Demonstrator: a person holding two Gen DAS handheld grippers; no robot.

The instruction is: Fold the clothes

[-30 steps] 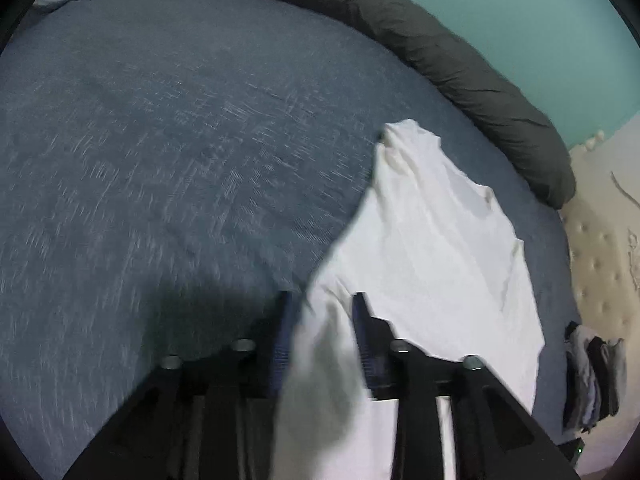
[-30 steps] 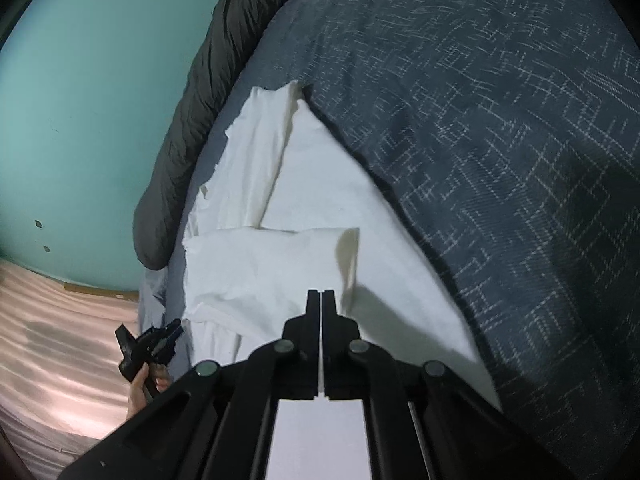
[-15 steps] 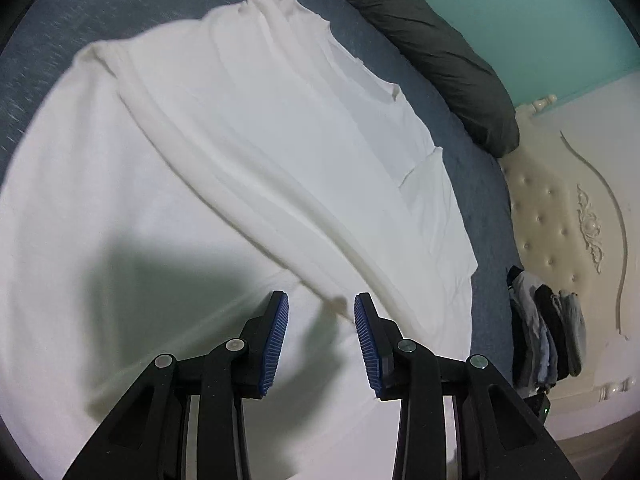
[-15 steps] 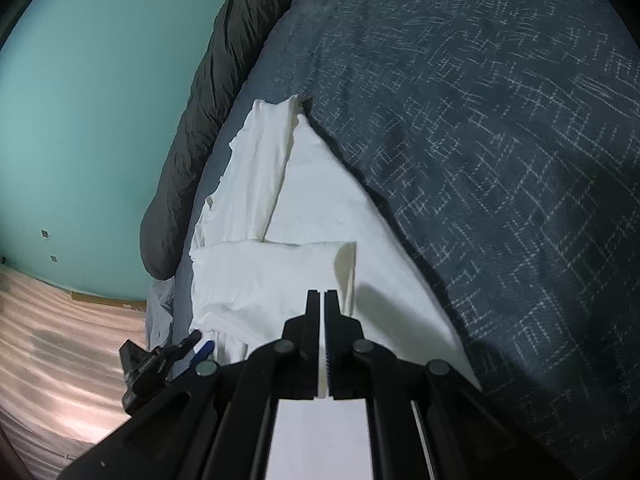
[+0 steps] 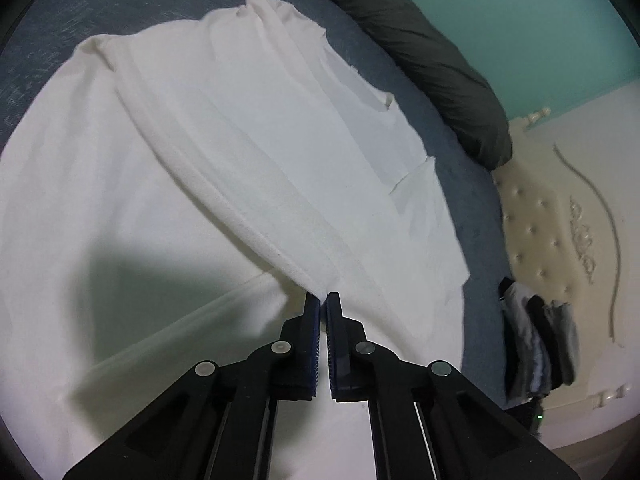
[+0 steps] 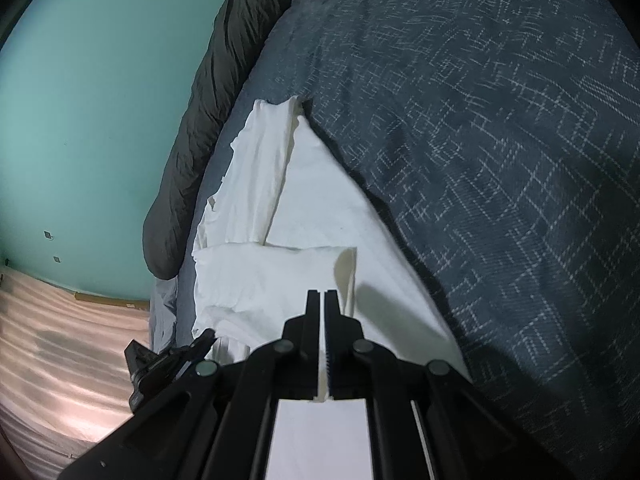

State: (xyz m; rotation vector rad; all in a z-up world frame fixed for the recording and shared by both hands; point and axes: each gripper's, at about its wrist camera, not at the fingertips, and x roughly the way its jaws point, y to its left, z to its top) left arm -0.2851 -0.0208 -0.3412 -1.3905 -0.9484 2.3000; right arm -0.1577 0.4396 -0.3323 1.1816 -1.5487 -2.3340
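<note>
A white shirt (image 5: 240, 140) lies spread on the blue bedcover (image 6: 480, 160), with its sleeves folded in. In the left wrist view my left gripper (image 5: 323, 298) is closing, and its blue pads pinch the corner of a folded fabric band of the shirt. In the right wrist view the white shirt (image 6: 272, 280) runs away from me. My right gripper (image 6: 322, 296) is shut on its near edge, with a strip of white cloth showing between the fingers. The left gripper (image 6: 168, 360) appears there at the lower left, by the shirt's edge.
A dark grey rolled duvet (image 5: 440, 60) lies along the teal wall at the bed's far side. A cream tufted headboard (image 5: 560, 220) stands on the right, with a stack of folded dark clothes (image 5: 536, 344) in front of it. Wooden floor (image 6: 60, 340) lies beyond the bed edge.
My left gripper swung across from the bare bedcover onto the shirt and closed on the folded band's corner. The right gripper held still, shut on the shirt.
</note>
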